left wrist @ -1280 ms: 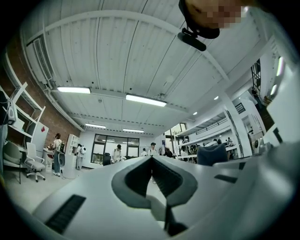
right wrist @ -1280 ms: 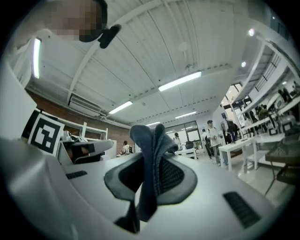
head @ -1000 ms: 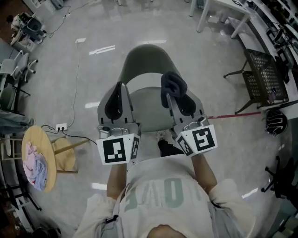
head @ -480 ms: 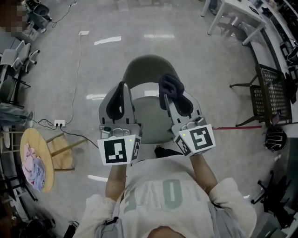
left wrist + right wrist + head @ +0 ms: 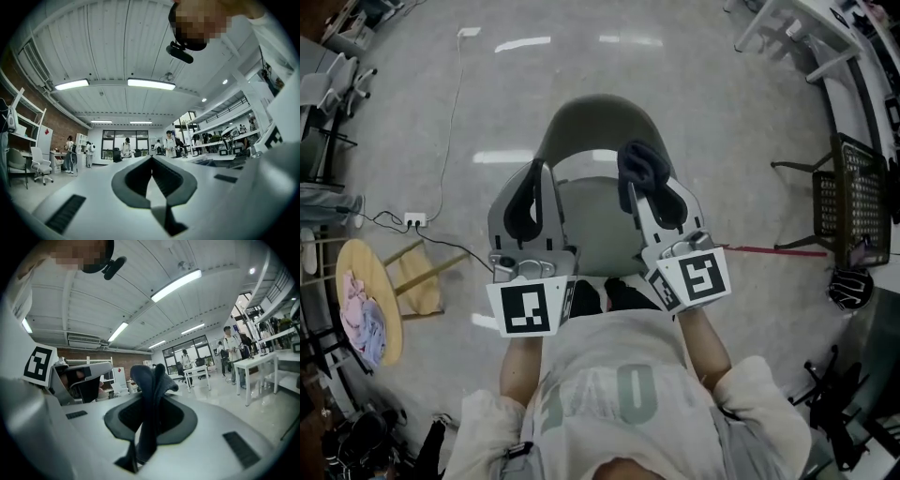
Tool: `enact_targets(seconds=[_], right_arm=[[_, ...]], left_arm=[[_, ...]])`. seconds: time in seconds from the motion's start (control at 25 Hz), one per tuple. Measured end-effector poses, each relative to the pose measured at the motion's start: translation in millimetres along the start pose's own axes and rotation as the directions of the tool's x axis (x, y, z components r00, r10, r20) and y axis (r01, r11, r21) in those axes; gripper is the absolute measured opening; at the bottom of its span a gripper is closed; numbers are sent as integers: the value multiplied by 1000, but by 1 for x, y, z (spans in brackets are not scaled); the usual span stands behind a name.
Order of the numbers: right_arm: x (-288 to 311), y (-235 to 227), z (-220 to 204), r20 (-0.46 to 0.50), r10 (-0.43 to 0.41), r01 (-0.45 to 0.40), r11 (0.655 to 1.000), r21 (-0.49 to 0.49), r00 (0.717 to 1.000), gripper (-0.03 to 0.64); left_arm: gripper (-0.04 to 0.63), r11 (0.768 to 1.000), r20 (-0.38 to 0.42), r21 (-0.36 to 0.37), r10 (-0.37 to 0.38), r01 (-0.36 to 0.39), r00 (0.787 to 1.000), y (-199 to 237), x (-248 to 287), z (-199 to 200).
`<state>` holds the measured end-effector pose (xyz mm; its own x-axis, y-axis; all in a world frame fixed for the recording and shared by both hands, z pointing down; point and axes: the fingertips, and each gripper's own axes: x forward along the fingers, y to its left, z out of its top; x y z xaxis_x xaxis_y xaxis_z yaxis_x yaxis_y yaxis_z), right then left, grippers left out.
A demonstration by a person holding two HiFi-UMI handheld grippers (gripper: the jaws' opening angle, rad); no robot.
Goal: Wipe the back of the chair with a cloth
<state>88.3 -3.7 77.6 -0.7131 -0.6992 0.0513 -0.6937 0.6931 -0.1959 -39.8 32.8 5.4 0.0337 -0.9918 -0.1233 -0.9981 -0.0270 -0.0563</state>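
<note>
A grey-green chair (image 5: 598, 141) stands in front of me, its curved back at the far side and its seat under both grippers. My right gripper (image 5: 639, 180) is shut on a dark blue cloth (image 5: 641, 167), which bunches above the fingertips and shows between the pads as a dark fold, the cloth (image 5: 147, 394). It hovers over the seat's right half, short of the chair back. My left gripper (image 5: 542, 180) is shut with nothing in it, held over the seat's left half; in its own view the left gripper (image 5: 151, 161) points up at the ceiling.
A round wooden stool (image 5: 370, 305) with a pale cloth (image 5: 358, 314) on it stands at the left, beside a power strip (image 5: 416, 219) and its cable. A black mesh chair (image 5: 855, 202) and white tables (image 5: 806, 37) stand at the right. People stand far off in both gripper views.
Both grippers have stayed side by side over the seat; the view has shifted so that the chair and grippers sit slightly lower. The cloth stays clamped in the right gripper.
</note>
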Motion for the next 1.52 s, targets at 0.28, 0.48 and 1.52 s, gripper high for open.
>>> enact_targets(seconds=[0.28, 0.48, 1.52], right_arm=[[17, 14, -19, -31, -2, 3, 999, 36, 1000, 60], [21, 22, 3, 28, -36, 36, 999, -6, 999, 60], [105, -12, -36, 68, -147, 151, 988, -43, 987, 60]], left_arm=[[15, 1000, -3, 4, 21, -21, 1000, 23, 1, -6], [15, 1000, 43, -24, 12, -11, 999, 31, 7, -3], [15, 996, 5, -43, -81, 81, 997, 56, 80, -103]])
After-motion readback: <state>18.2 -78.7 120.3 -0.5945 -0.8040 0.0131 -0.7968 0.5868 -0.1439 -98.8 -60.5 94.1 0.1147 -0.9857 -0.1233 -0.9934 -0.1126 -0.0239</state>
